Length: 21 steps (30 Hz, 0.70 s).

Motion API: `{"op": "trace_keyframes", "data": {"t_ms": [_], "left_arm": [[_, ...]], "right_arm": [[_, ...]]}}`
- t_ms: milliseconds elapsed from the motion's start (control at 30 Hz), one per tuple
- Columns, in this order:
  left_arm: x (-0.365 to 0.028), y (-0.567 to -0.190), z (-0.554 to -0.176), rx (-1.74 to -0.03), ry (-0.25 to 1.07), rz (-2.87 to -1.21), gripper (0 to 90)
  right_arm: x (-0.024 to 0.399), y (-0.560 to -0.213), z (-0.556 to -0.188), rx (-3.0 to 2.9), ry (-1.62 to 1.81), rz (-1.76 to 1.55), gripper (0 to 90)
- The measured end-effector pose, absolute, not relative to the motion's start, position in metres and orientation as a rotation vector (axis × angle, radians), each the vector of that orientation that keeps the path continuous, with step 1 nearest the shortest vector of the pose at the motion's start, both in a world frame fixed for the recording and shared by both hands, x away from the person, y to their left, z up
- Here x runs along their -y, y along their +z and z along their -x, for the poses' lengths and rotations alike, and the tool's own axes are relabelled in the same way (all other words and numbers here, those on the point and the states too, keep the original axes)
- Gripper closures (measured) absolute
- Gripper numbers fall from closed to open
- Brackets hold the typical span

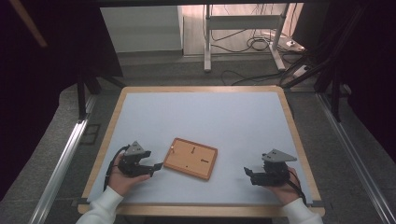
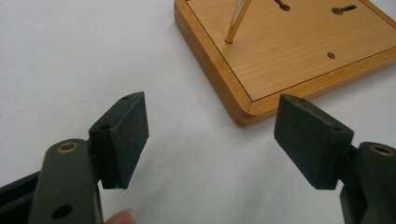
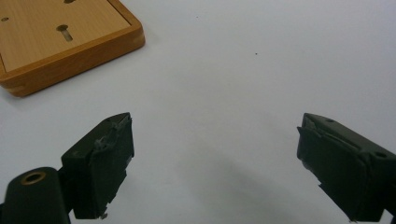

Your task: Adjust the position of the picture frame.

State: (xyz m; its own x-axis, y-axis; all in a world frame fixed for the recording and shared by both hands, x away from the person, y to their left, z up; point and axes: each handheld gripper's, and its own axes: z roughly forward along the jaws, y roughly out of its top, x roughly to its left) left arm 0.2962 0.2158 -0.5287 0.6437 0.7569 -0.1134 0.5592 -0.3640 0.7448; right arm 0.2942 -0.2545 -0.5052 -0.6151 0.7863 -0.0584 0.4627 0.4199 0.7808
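Wooden board (image 1: 191,158) just beside left tool (image 1: 156,167), right tool (image 1: 246,171) well apart (both wide open, empty)

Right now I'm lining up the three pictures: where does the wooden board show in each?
High view: wooden board lies near the table's front middle, between the two tongs.
Left gripper view: upper right, a thin gold pin standing in it.
Right gripper view: top left corner.
Shared landmark: the keyhole slot.

Lab recording bay: dark curtains (image 1: 51,70) flank wood-edged white table (image 1: 196,114); black cables (image 1: 254,44) litter floor past far edge, around white metal stand (image 1: 243,23).
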Motion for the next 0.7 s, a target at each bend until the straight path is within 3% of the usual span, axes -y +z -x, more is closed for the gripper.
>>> {"op": "trace_keyframes", "data": {"t_ms": [700], "left_arm": [[-0.217,-0.5256,-0.2962,-1.033,0.312,-2.069,26.1]], "right_arm": [[0.2538,-0.5059,-0.2909,-2.28,1.009,-1.08,12.2]]}}
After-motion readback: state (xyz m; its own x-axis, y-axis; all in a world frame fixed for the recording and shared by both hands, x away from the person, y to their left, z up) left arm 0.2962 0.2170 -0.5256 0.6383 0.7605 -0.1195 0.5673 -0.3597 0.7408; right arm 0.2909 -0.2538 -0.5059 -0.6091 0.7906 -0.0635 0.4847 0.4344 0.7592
